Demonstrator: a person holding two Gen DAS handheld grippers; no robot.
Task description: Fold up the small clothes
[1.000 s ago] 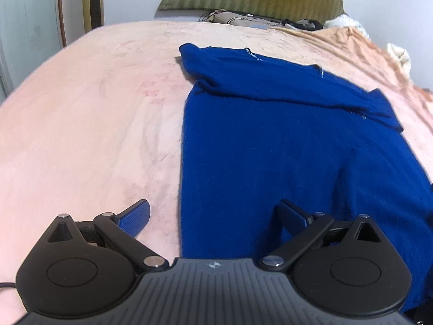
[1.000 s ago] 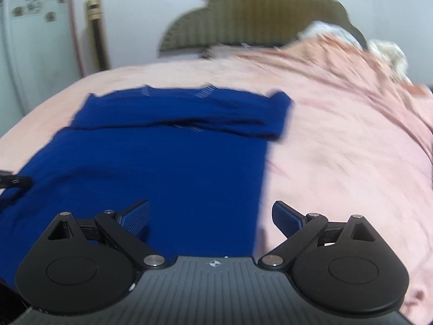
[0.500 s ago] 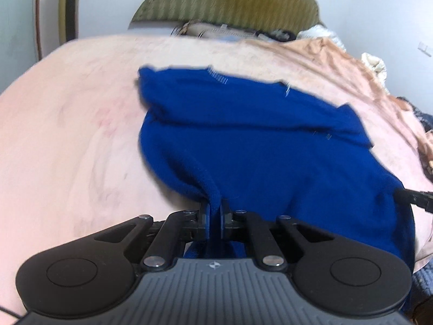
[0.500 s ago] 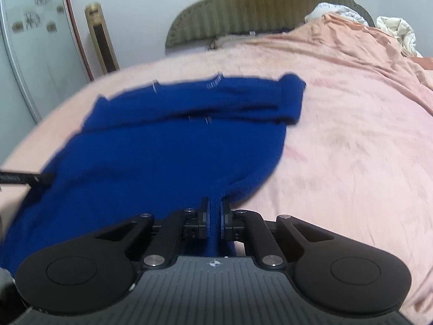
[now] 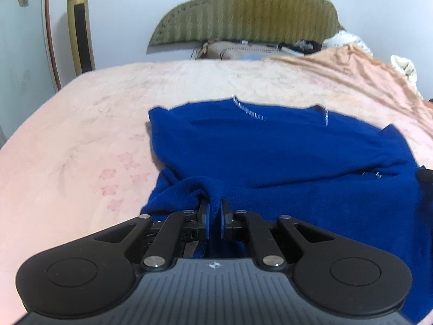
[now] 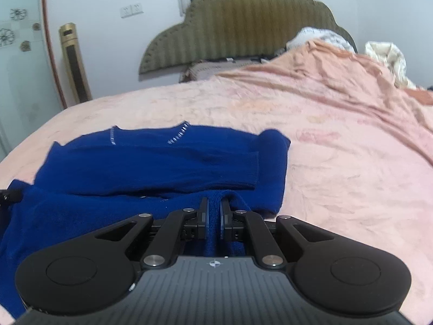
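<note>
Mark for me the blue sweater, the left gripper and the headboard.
blue sweater (image 5: 284,157), left wrist view, on its folded upper body.
left gripper (image 5: 215,216), left wrist view, midway between its fingertips, shut on fabric.
headboard (image 6: 243,27), right wrist view, on its ribbed olive face.

Sweater (image 5: 284,157): deep royal blue, short white stitch marks at neckline. Bedspread (image 5: 81,140): pale pink, faint floral print, possibly darker pink blossoms. Headboard (image 5: 243,13): olive green, vertical ribbing. Tower fan (image 5: 79,27): gold with black centre strip. Gripper bodies black, pads (image 6: 207,216) blue.

blue knit sweater (image 5: 284,157), sleeves folded across, near hem bunched and lifted, on pink bedspread (image 5: 81,135)
</note>
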